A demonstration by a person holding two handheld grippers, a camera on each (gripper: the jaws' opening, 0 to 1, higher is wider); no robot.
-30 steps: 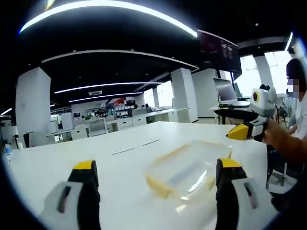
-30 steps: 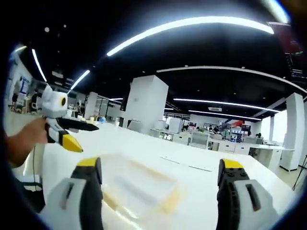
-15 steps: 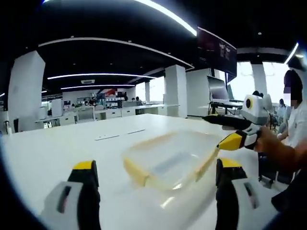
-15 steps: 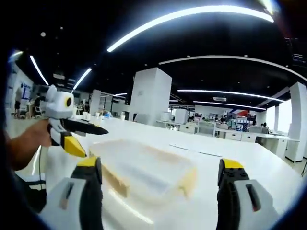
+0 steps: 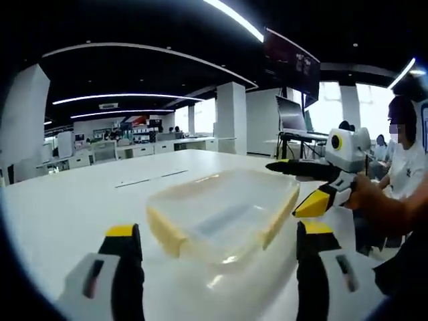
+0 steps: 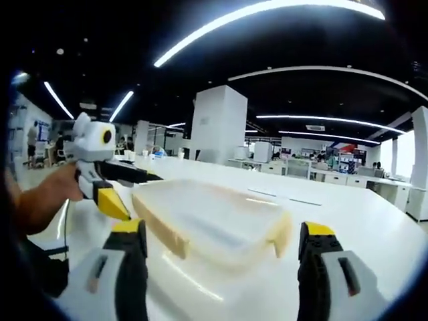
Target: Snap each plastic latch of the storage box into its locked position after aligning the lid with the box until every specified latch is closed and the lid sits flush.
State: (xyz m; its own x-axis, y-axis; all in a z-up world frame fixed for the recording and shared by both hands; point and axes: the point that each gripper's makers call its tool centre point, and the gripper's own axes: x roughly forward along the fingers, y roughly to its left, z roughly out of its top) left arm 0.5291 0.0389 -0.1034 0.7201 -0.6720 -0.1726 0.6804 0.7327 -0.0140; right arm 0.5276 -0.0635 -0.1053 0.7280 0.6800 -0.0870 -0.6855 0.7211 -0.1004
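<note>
I am working in a large open-plan office. My long white tabletop (image 5: pixel 80 207) runs back toward rows of white desks with chairs (image 5: pixel 100 152), where people sit at work. Thick square white columns (image 6: pixel 219 124) hold up a dark black ceiling crossed by long curved white light strips (image 6: pixel 267 13). A big dark wall-hung display screen (image 5: pixel 289 61) hangs overhead, and bright tall windows (image 5: pixel 371 110) stand beyond what looks like an open laptop on a stand (image 5: pixel 292 120).
</note>
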